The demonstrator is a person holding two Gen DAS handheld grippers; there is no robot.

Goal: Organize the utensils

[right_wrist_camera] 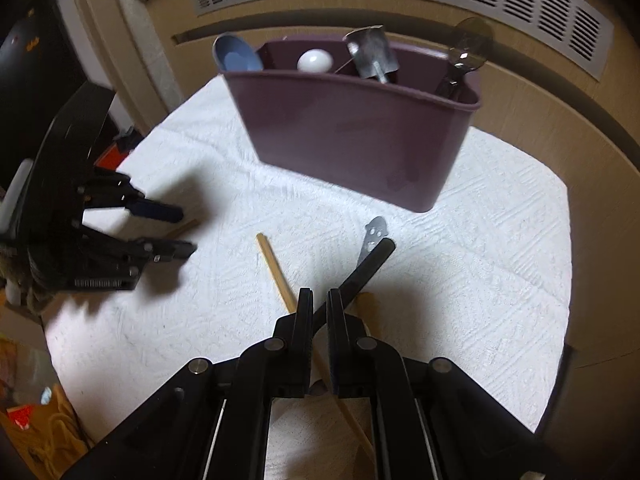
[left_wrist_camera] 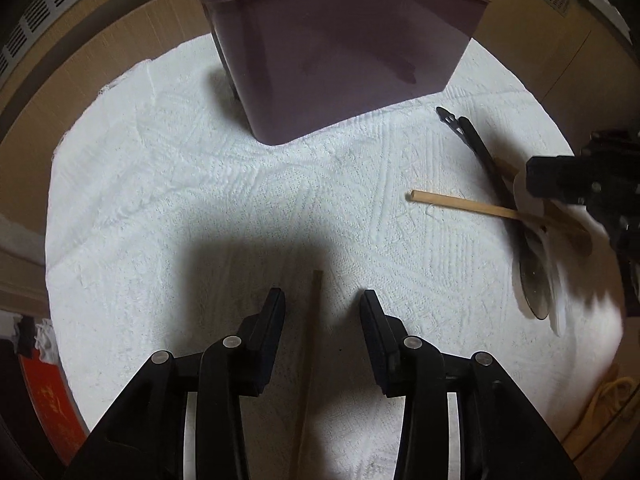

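While the purple bin point(right_wrist_camera: 360, 140) stands at the far side of the white towel point(left_wrist_camera: 180, 160), the loose utensils in front of it are being gathered, so the step in hand looks like picking up the remaining pieces one at a time.

Farthest left of the bin, the left gripper point(left_wrist_camera: 320, 300) hangs over a wooden chopstick point(left_wrist_camera: 312, 340) lying on the towel. Its jaws are spread, one on each side of the stick, and no pad touches it. The next move there, I judge, is to lower and close squarely on the thin stick, which could roll or slip out.

Nearer the bin's front right corner, a second chopstick point(left_wrist_camera: 460, 204) crosses a black-handled utensil point(right_wrist_camera: 368, 264) with a metal hanging tab. The right gripper point(right_wrist_camera: 318, 300) has its jaws pressed nearly together over that pile; whether they pinch the black handle or something under it, I cannot tell.

In the bin, left to right, stand a blue spoon point(right_wrist_camera: 236, 56), a white rounded piece point(right_wrist_camera: 315, 62), a metal scoop point(right_wrist_camera: 372, 54) and a dark spoon point(right_wrist_camera: 466, 52).
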